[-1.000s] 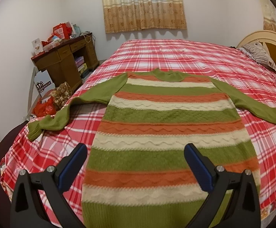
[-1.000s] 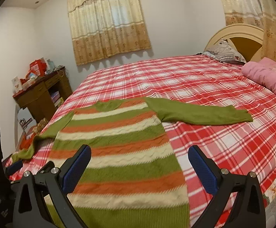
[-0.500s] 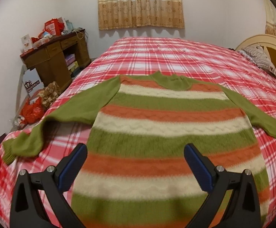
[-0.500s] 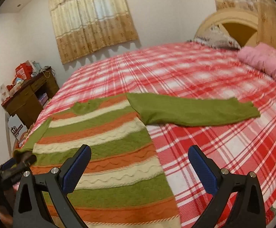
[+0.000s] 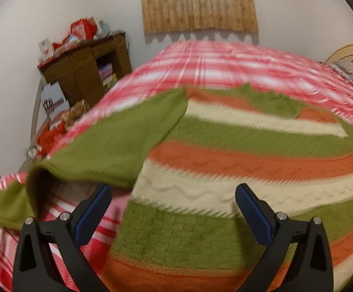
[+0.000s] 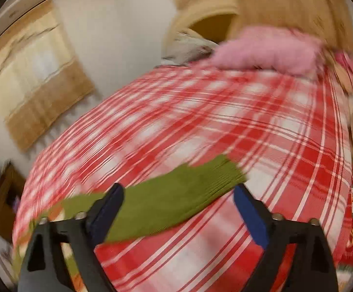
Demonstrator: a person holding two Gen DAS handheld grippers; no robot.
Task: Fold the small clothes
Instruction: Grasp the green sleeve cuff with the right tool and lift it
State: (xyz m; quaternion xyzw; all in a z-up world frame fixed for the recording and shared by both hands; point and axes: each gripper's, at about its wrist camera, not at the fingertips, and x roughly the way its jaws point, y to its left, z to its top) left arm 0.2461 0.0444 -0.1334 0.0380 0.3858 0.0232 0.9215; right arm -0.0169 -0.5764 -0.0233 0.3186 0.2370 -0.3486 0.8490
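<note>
From the left wrist view, my left tool (image 5: 171, 209) hangs spread and empty over the green, orange and cream striped knitted sweater (image 5: 237, 170), which lies flat on the red plaid bed (image 5: 225, 60). Its green left sleeve (image 5: 118, 146) runs from frame centre down to the lower left, closest to this tool.

From the right wrist view, blurred, my right tool (image 6: 179, 209) is also spread, holding nothing. The green right sleeve (image 6: 166, 194) lies between its fingers, long axis slanting lower left to upper right, ribbed cuff (image 6: 225, 170) just ahead.
</note>
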